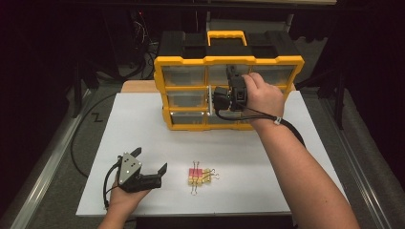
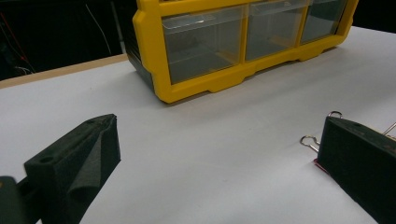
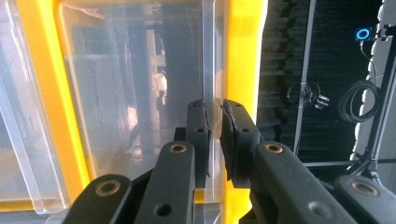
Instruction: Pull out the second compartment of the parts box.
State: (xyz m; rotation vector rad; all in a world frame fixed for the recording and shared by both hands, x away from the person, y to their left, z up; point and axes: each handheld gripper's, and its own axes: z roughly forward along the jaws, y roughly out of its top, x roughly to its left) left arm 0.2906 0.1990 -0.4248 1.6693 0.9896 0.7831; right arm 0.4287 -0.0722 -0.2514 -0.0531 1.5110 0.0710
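- The organizer point(image 1: 229, 93) blocks the back of the mat point(image 1: 143, 129).
- Binder clips point(image 1: 201, 177) sit near the front edge.
- Bare mat lies between clips and organizer.

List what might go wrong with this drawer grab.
The right gripper pinches only the thin clear lip of the top drawer, so it may slip off when pulled. The yellow organizer stands unbraced, since the left gripper rests open near the binder clips, so a pull may tip or drag it.
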